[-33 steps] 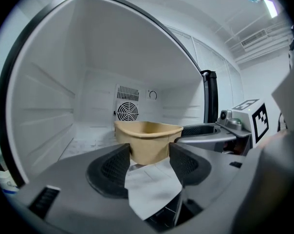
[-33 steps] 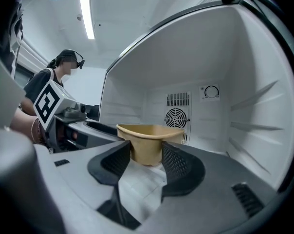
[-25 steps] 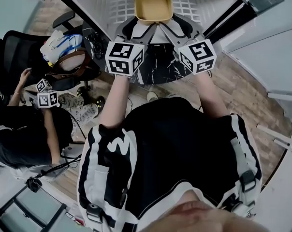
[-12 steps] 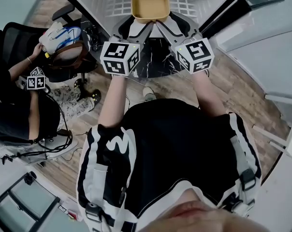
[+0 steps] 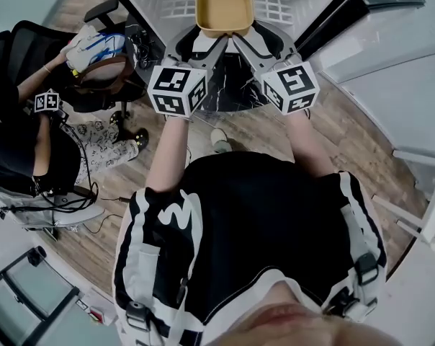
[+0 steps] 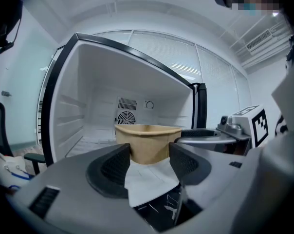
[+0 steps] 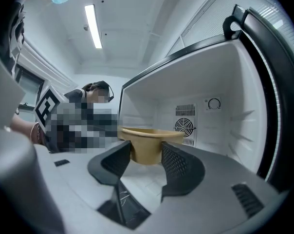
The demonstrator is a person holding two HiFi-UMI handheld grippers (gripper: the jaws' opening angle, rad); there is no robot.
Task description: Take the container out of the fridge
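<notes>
Pointing toward 12 o'clock, the left gripper (image 6: 149, 157) and right gripper (image 7: 146, 155) have half-parted jaws framing the tan container (image 5: 223, 7) at the fridge (image 5: 167, 2) mouth, perhaps not yet touching, so uneven closing on its slanted walls could tip it.

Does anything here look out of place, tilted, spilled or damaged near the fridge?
Nothing stands out. The tan container stands upright and level at the front of the open fridge, with no spill or damage visible. The left claw and the right claw are both open, facing its near wall.
</notes>
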